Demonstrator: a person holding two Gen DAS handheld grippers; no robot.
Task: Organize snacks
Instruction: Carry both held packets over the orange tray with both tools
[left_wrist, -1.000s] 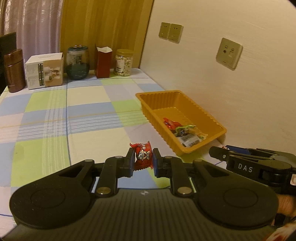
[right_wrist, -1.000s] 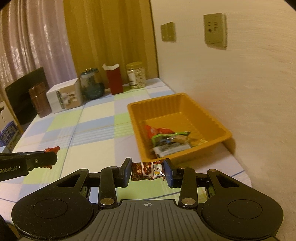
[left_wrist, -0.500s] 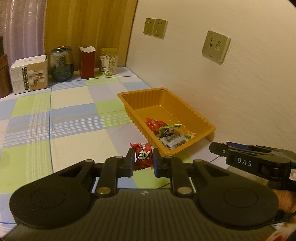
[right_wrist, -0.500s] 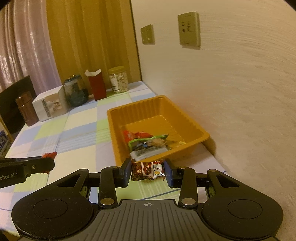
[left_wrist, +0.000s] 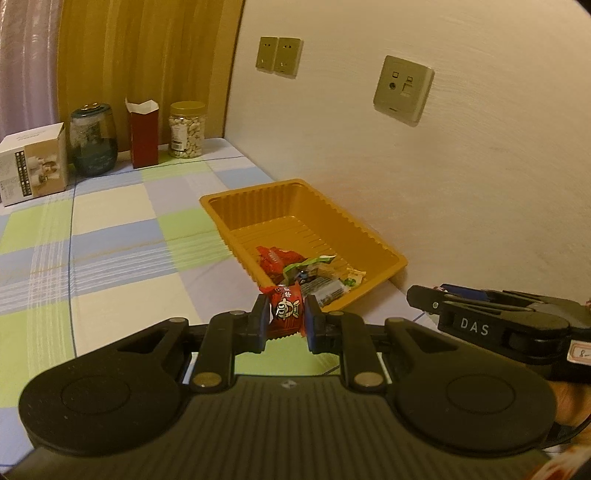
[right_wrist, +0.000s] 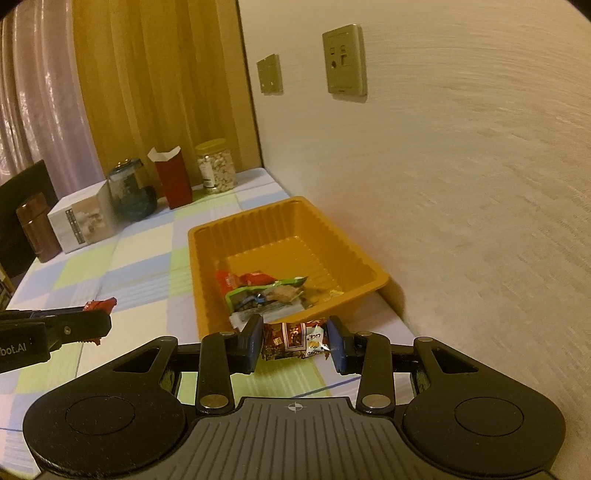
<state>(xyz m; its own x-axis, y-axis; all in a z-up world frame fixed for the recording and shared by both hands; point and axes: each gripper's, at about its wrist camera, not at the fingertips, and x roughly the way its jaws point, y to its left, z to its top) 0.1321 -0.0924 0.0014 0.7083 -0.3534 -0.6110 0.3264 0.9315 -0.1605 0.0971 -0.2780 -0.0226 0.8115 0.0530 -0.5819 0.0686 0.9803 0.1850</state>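
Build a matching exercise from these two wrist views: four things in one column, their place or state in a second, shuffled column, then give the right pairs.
Things:
1. red candy wrapper
2. brown snack packet
3. orange tray
4. nut jar

Places or states:
A. at the far end of the table, by the curtain
B. clamped in the left gripper
C. beside the wall, with several snacks inside
D. clamped in the right gripper

Pairs: 1-B, 2-D, 3-C, 4-A

Both claws have swung nearer the orange tray (left_wrist: 332, 206).
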